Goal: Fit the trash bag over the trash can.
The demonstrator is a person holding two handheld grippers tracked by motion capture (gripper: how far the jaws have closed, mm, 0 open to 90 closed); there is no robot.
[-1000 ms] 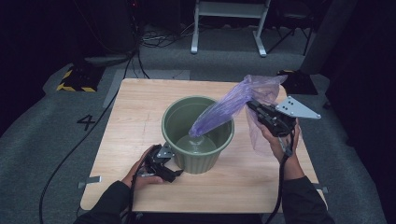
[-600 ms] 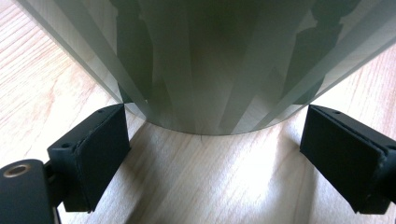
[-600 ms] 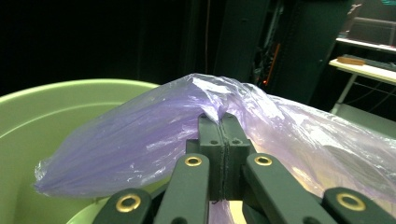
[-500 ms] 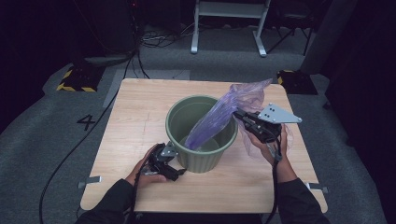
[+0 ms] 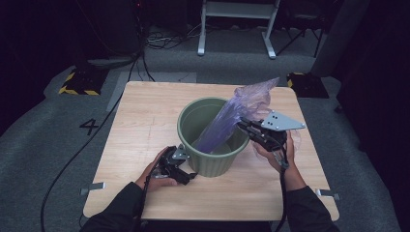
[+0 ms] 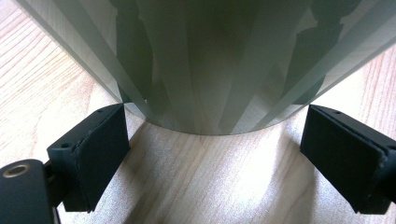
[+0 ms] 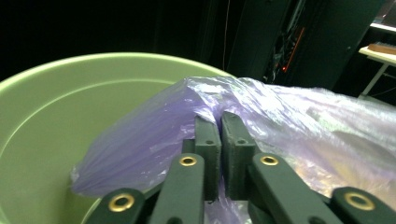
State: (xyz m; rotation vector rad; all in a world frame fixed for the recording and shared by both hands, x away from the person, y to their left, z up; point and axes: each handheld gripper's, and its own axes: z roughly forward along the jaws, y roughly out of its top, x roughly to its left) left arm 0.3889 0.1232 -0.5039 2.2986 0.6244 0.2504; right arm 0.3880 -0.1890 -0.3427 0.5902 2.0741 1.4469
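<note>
- The purple plastic bag (image 5: pixel 227 126) is pinched between the nearly closed fingers of the right gripper (image 5: pixel 244 126); in the right gripper view the film (image 7: pixel 154 140) is seen bunched just beyond and to both sides of the fingertips (image 7: pixel 207 135).
- From those fingers the bag's lower end slants down into the green bucket (image 5: pixel 210 164), while its loose upper end billows above and behind them.
- Compared with a second ago, the right gripper is lower and closer to the bucket's rim, and more of the bag is now inside the bucket.
- The right fingers have just been opening slightly, yet the film is still caught between them; this is judged as the start of lining the bucket, with the release possibly near.
- The left gripper (image 5: pixel 180 166) is held wide open, with the bucket's lower wall (image 6: pixel 205 70) between and just ahead of its fingers (image 6: pixel 100 144), untouched; it has barely shifted.
- Both stand on the wooden table (image 5: pixel 145 116).
</note>
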